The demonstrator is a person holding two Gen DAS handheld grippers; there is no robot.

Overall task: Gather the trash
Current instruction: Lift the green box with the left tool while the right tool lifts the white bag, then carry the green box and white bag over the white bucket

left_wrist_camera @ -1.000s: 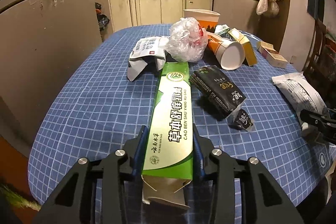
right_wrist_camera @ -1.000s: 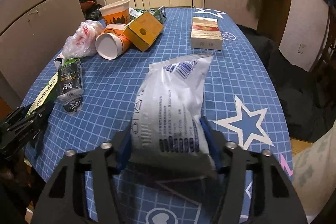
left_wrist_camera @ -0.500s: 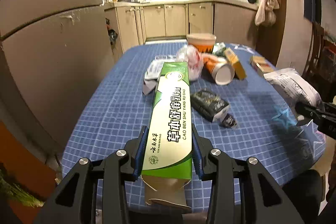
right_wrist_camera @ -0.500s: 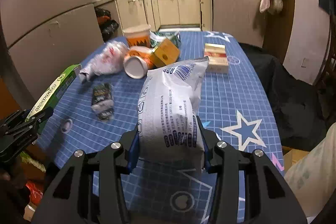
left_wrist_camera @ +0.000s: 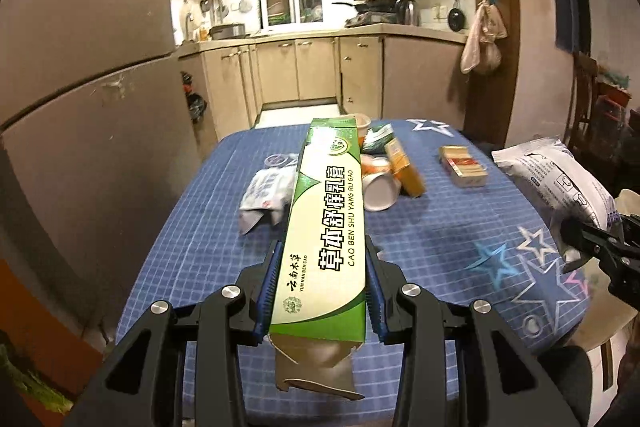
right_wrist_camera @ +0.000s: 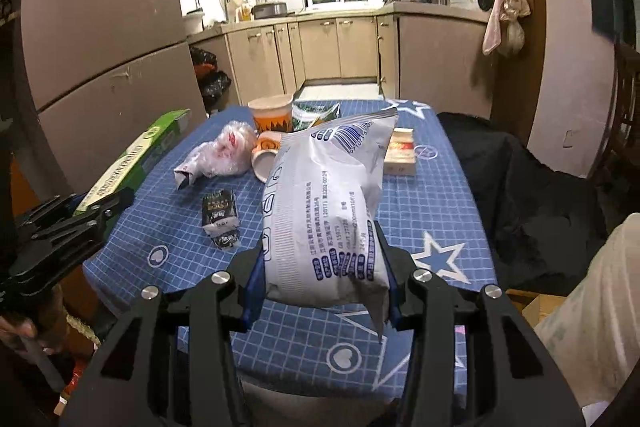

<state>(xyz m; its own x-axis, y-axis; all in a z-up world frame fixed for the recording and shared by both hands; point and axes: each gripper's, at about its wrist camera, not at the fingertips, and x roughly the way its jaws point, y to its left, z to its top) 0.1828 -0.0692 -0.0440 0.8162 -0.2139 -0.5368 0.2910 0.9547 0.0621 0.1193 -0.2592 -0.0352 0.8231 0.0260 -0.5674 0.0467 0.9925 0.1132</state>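
Observation:
A long green carton [left_wrist_camera: 326, 223] is clamped in my left gripper [left_wrist_camera: 320, 287], lifted above the blue checked table [left_wrist_camera: 208, 227]. My right gripper [right_wrist_camera: 322, 267] is shut on a white plastic bag with blue print [right_wrist_camera: 328, 203], also held in the air. The same bag [left_wrist_camera: 560, 179] shows at the right of the left wrist view, and the carton [right_wrist_camera: 136, 159] at the left of the right wrist view. On the table lie a black packet [right_wrist_camera: 220, 215], a crumpled clear bag [right_wrist_camera: 224, 155], paper cups [right_wrist_camera: 270, 115], a yellow box [left_wrist_camera: 404, 167] and a red and white box [right_wrist_camera: 400, 153].
A grey fridge [left_wrist_camera: 80, 107] stands left of the table. Beige kitchen cabinets [left_wrist_camera: 312, 67] line the back wall. A dark cloth covers a seat [right_wrist_camera: 520, 187] to the right. A white wrapper [left_wrist_camera: 264, 195] lies on the table's left part.
Both grippers have risen and pulled back from the table with the carton and the bag, so the table looks smaller and more of the kitchen shows.

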